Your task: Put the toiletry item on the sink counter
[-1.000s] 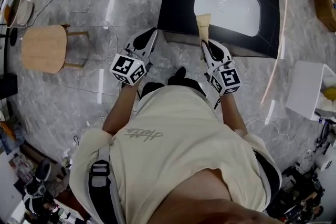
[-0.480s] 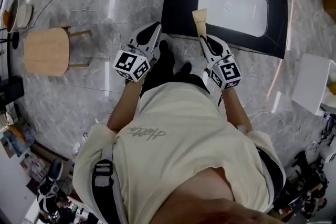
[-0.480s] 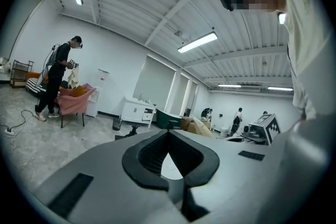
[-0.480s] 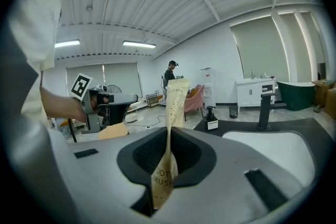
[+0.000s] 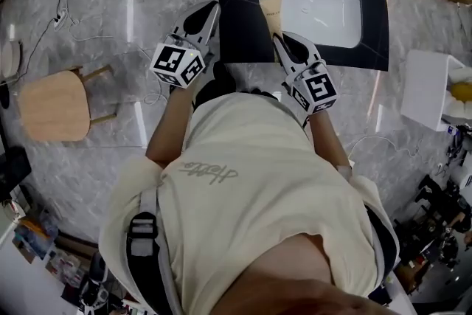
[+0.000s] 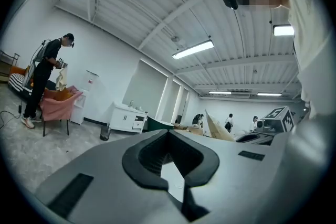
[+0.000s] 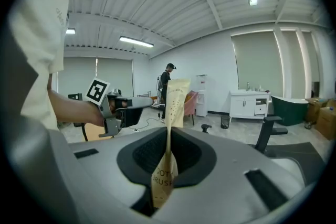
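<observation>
The right gripper (image 5: 280,39) is clamping the toothbrush packet (image 5: 270,9), its long axis pointing far, over the left of the sink counter (image 5: 240,26); the left gripper (image 5: 212,9) is hanging closed, empty.

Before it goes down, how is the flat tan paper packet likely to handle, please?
The flat tan paper packet juts straight from the right gripper without drooping, so probably light and stiff. Thin, it should lie flat on the black counter.

Two grippers (image 5: 212,9) (image 5: 278,39), one packet (image 5: 270,11), one sink (image 5: 324,7)
</observation>
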Demonstrator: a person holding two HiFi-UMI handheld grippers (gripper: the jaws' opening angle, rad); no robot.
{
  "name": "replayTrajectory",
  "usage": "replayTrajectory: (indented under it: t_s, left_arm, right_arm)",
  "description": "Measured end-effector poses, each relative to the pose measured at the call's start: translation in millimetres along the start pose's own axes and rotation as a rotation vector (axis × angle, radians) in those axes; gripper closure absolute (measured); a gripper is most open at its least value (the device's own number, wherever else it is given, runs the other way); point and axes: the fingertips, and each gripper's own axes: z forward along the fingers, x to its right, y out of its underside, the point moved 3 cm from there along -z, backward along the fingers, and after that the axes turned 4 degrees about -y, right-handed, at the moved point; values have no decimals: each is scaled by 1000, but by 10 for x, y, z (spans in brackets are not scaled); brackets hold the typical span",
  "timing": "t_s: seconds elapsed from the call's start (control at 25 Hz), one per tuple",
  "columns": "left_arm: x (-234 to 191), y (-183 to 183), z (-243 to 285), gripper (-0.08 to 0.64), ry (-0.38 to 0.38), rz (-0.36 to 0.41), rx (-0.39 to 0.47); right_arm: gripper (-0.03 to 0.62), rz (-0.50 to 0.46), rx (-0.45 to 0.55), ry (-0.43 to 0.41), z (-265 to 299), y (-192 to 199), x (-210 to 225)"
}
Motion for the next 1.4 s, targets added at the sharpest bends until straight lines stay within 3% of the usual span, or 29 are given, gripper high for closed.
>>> replayTrajectory:
  t_s: [0.36, 0.64, 0.92, 1.4]
  left_arm:
    - [-238, -70, 388, 557, 110, -3, -38]
    - [-518, 151, 470, 557, 98, -41, -89]
    - [-431, 214, 650, 557, 79, -32, -116]
    - [-453, 333, 938, 557, -28, -33, -174]
  right_arm:
    - [571, 107, -3, 123, 376, -33, 398]
    - [571, 138, -42, 181, 600, 36, 644]
    - [571, 181, -95, 153, 680, 279, 935]
    - [571, 265, -305, 63, 1094, 1119, 1311]
